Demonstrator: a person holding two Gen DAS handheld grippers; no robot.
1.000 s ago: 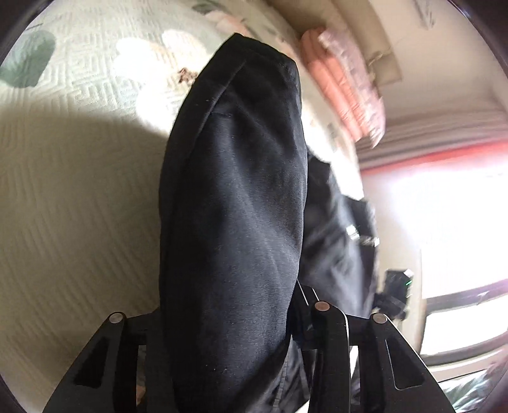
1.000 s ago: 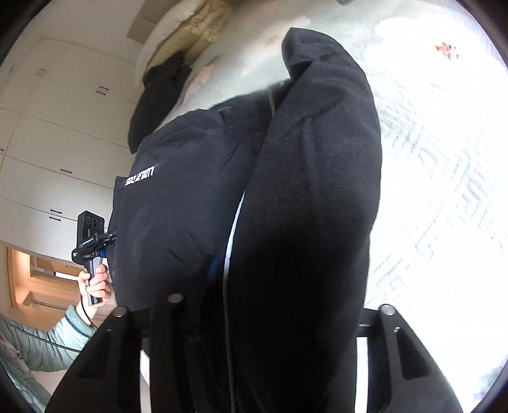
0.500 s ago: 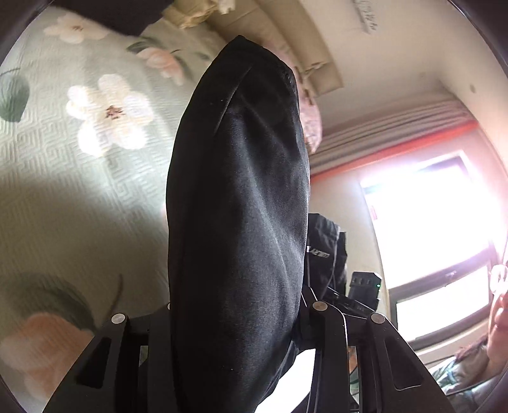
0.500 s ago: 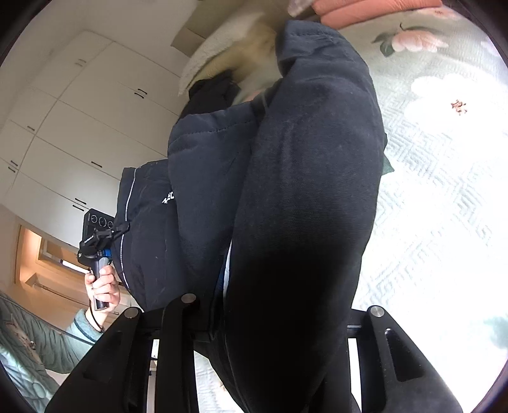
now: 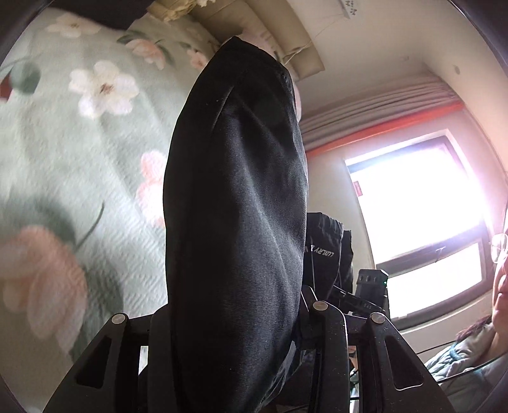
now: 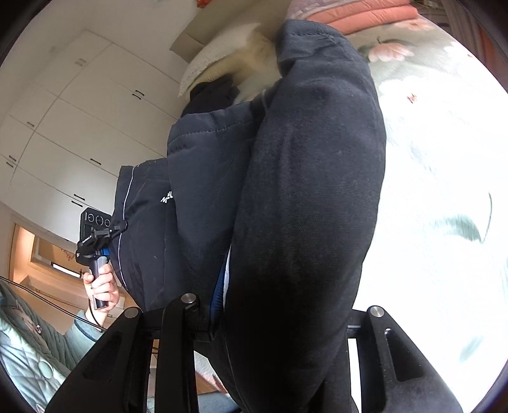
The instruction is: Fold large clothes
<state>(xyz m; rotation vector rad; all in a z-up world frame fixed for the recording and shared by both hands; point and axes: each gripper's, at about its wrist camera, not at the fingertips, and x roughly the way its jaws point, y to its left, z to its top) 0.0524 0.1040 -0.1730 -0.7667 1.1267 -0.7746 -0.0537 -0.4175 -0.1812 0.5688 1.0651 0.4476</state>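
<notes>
A large black padded jacket [image 5: 235,206] hangs between both grippers, held up above the bed. My left gripper [image 5: 236,336] is shut on a thick black fold of it that fills the middle of the left wrist view. My right gripper [image 6: 270,330] is shut on another fold of the jacket [image 6: 304,206]; the quilted body with white lettering [image 6: 190,203] hangs to its left. The fingertips of both grippers are hidden by cloth. The left gripper's handle [image 6: 95,241] shows in the right wrist view, held by a hand.
A pale green floral bedspread [image 5: 79,159] lies below. Pillows and folded pink bedding [image 6: 365,16] sit at the bed's head. White wardrobes [image 6: 79,127] stand on one side, a bright window [image 5: 422,203] on the other. The person [image 5: 495,286] is close by.
Both grippers have lifted and tilted upward with the jacket. More of the room, window and wardrobes shows now, and less of the bedspread.
</notes>
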